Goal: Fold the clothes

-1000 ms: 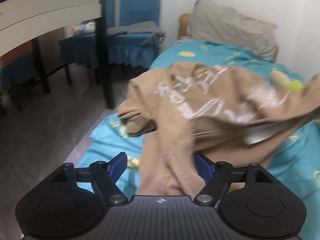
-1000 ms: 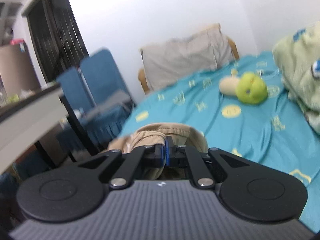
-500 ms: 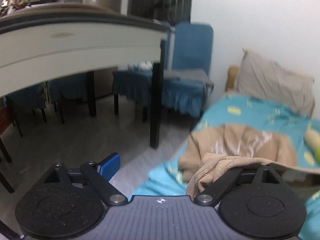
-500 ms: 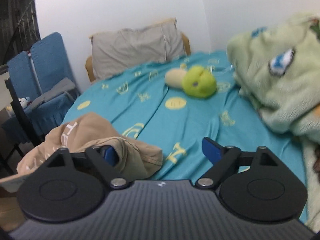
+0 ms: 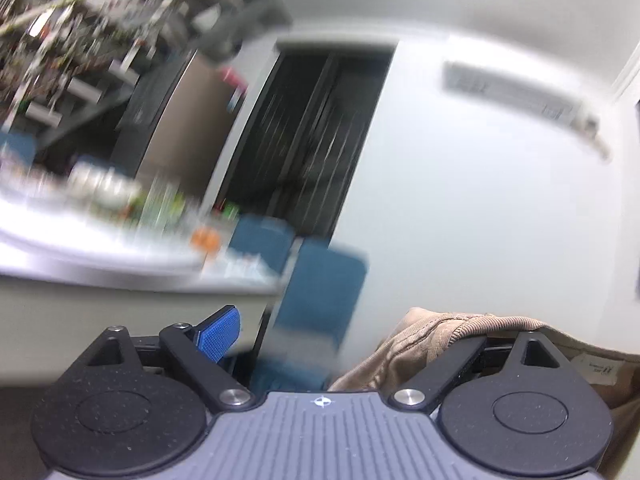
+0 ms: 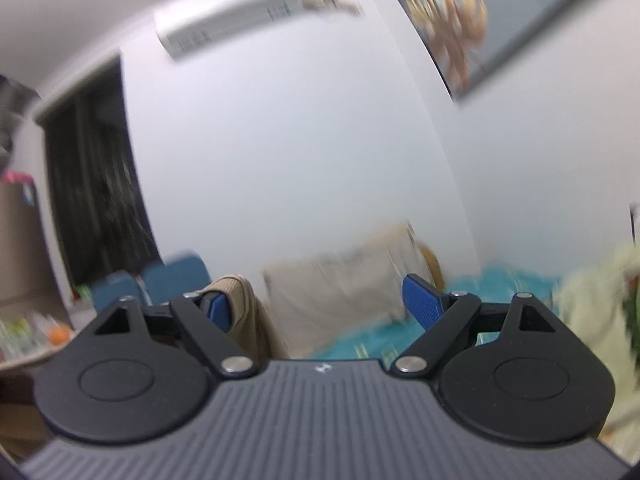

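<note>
Your views show no bin, basket or drawer with anything in it; the only laden surface is the white table [image 5: 132,268] at the far left, with blurred bottles and an orange thing on top, too smeared to name.

Your left gripper [image 5: 336,332] stands wide open. Its left blue pad [image 5: 219,334] is bare, while the tan sweater [image 5: 448,334] lies draped over the right finger, hiding that pad, with its ribbed hem on top and a white label [image 5: 596,368] showing at the far right. Nothing sits between the two fingers; blue chairs [image 5: 320,300] show through the gap.

Your right gripper [image 6: 320,304] is wide open too. A fold of the sweater [image 6: 248,312] hangs against the inner face of its left pad [image 6: 218,310], touching it; the right pad [image 6: 422,300] is bare. Beyond lie the beige pillow [image 6: 340,292], the teal bedsheet [image 6: 360,344] and a pale green blanket [image 6: 592,300] at the right
</note>
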